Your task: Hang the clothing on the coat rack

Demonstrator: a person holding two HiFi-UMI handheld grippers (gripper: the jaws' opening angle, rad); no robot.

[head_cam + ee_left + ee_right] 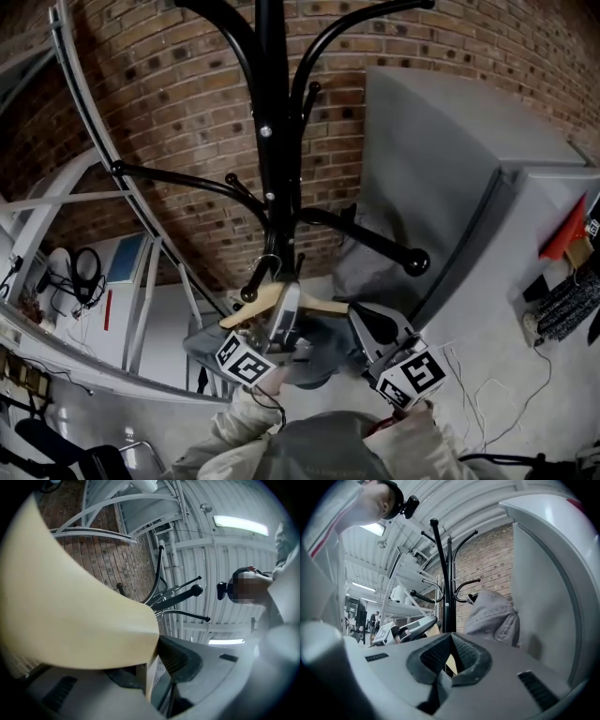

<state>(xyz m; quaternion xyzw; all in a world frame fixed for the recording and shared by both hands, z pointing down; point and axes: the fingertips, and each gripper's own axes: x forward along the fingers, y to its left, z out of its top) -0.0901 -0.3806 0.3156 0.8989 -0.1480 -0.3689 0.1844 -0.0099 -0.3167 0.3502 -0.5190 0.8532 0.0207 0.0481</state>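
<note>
L gripper [281,314] is nearest, low in head view just in front of the coat rack [272,141] base. Jaws are clamped on the wooden hanger [258,305]. L gripper view confirms: hanger body [70,611] fills the frame, its thin edge is pinched betw. the pads, and the rack [159,583] is behind it. Grey clothing [323,356], the task item, is draped on that hanger and sags below it, on the near side of the rack pole, so held at the rack and not clearly hung. The hanger's wire hook sits right at the pole beside a low knobbed peg; can't tell if it's actually over a peg. R gripper [370,323] is just right of the hanger, also in front of the rack, close to the clothing. R gripper view shows the pad tips meeting w/ nothing pinched [451,641], so closed and empty, w/ the rack pole [449,597] straight ahead. Person's sleeve [244,422] is at the bottom edge, behind both tools. Further back, a 2nd grey garment [370,258] hangs off a right-side peg of the rack, also seen in R gripper view [492,616]. Grey cabinet [441,169] is right of the rack, touching or nearly touching that garment. Brick wall [169,103] is behind the rack, and white metal framing [94,122] is to the rack's left.
</note>
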